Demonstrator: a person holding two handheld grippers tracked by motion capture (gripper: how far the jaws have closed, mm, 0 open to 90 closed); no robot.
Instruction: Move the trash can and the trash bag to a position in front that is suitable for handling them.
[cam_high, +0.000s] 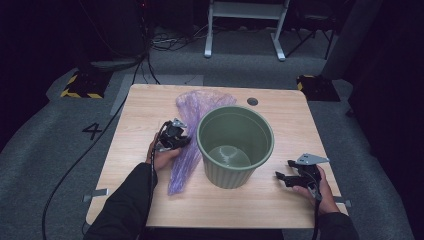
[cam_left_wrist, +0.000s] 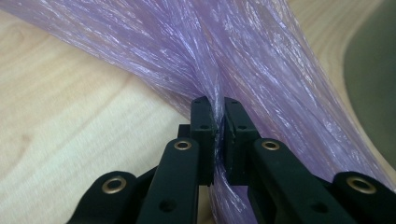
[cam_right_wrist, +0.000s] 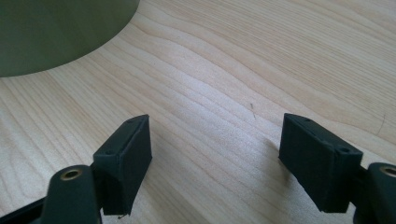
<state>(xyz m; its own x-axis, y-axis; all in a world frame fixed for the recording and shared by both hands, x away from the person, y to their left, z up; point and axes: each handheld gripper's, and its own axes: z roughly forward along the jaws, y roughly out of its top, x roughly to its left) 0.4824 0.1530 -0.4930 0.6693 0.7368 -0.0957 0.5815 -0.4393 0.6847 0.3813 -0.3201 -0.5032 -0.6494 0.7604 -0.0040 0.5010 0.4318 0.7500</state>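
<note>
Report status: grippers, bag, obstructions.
Left gripper shut on purple plastic bag. Right gripper open, empty, on table. Green bin right beside bag.

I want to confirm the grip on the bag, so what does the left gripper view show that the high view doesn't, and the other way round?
Left gripper view: the left gripper with its jaws pinched shut on a gathered fold of the purple plastic bag. High view: the whole green bucket, the right gripper open beside it, the floor around the table. Both: bag, bucket, tabletop.
</note>
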